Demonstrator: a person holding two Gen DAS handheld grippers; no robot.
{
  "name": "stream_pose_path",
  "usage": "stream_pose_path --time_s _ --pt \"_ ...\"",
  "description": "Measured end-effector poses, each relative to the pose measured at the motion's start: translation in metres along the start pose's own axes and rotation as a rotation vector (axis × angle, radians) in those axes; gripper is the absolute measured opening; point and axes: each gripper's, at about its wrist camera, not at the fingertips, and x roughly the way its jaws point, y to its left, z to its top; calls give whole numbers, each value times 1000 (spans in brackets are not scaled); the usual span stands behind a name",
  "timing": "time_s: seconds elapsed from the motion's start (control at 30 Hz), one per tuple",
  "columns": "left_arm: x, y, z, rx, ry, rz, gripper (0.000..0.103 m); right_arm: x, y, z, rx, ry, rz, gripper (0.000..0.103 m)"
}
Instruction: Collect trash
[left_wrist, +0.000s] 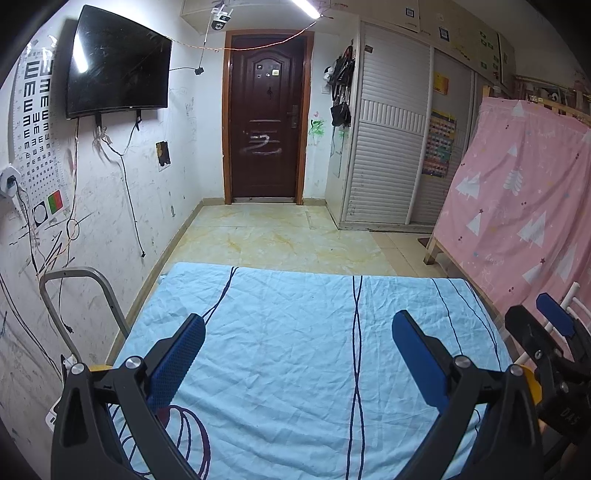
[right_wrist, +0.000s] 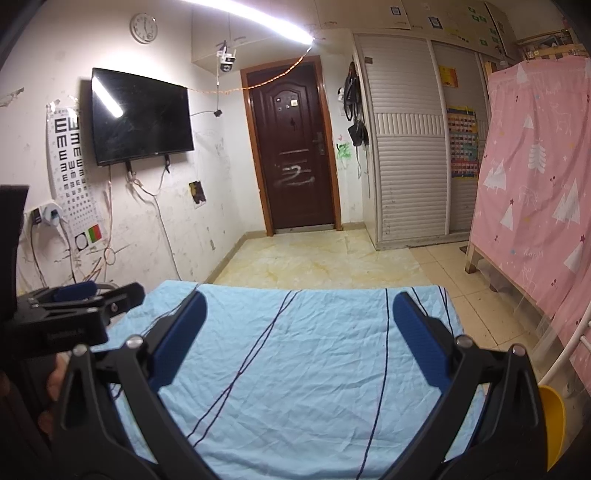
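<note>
No trash shows in either view. My left gripper (left_wrist: 297, 328) is open and empty, held above a light blue cloth (left_wrist: 295, 332) with dark wavy lines that covers a table. My right gripper (right_wrist: 299, 306) is open and empty too, above the same cloth (right_wrist: 295, 350). The right gripper's blue finger (left_wrist: 554, 314) shows at the right edge of the left wrist view. The left gripper's body (right_wrist: 70, 310) shows at the left edge of the right wrist view.
A metal chair frame (left_wrist: 74, 295) stands left of the table by the white wall. A yellow object (right_wrist: 552, 421) sits at the table's right side. A pink-covered wooden frame (left_wrist: 517, 221) stands on the right. Tiled floor (left_wrist: 280, 236) leads to a dark door (left_wrist: 264, 122) and a wardrobe (left_wrist: 388, 129).
</note>
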Motion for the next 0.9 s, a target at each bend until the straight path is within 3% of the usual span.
stream_pose_path --time_s 0.9 --pt "3 -2 -3 6 -3 5 93 7 2 -6 -9 18 9 97"
